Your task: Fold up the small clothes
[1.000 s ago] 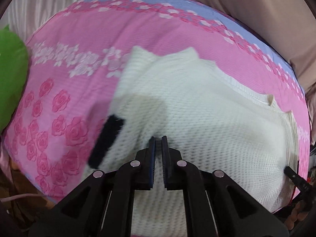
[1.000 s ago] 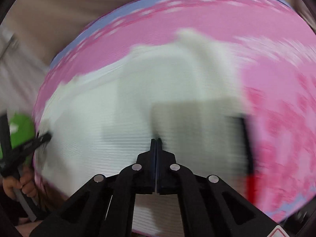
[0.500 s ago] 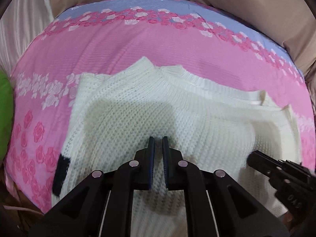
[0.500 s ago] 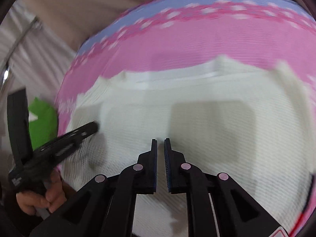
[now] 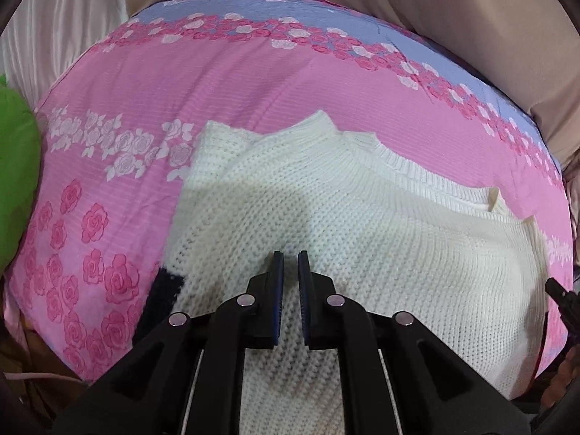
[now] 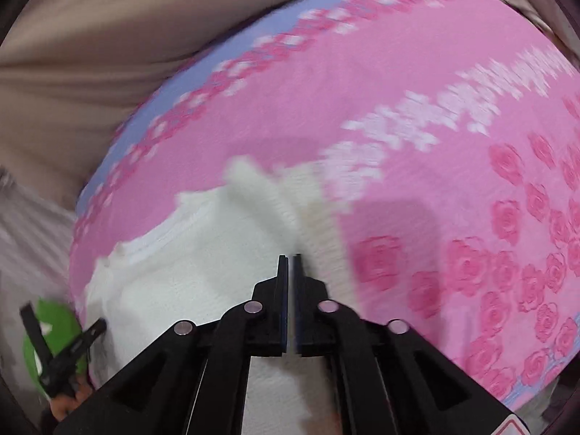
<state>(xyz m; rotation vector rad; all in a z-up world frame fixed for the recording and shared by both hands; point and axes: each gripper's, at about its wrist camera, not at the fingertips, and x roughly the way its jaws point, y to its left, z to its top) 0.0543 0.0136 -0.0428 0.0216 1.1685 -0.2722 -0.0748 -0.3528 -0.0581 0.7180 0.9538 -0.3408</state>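
Now | both tools [image 5: 290, 253] [image 6: 291, 256] angled steeply down over sweater [image 5: 362, 239], nearly closed

chunky cream knit sweater [image 5: 380, 246] lies on a matt woven rose-print cloth [image 5: 217, 83], backed by sheeny beige drapery [image 5: 471, 18]

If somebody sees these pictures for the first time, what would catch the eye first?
Probably the white knitted sweater, lying in the middle of the pink rose-patterned bedsheet. Next, the black left tool, nearly shut and empty, pointing down over the knit. A bright green cushion stands out at the left edge.
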